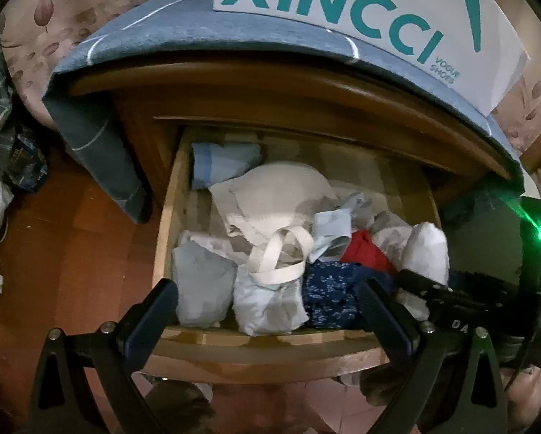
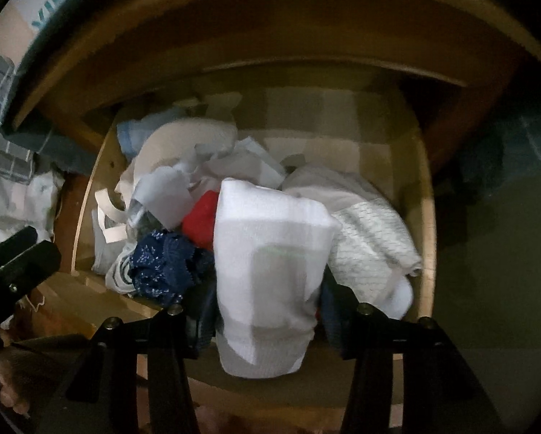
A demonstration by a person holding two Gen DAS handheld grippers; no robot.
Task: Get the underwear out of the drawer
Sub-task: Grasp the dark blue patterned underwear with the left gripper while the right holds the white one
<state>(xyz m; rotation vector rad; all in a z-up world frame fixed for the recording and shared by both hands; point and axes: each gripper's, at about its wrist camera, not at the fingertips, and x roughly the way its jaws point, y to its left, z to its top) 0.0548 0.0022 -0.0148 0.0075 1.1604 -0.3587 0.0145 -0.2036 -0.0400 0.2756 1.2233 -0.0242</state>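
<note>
Folded white underwear (image 2: 270, 275) with grey bands, between jaws.

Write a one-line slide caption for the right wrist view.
Right gripper fingers close on a white folded garment in the open drawer.

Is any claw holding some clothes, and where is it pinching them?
The right gripper pinches the white folded garment by its two sides, near its lower end. The left gripper hangs open over the drawer, holding nothing.
</note>
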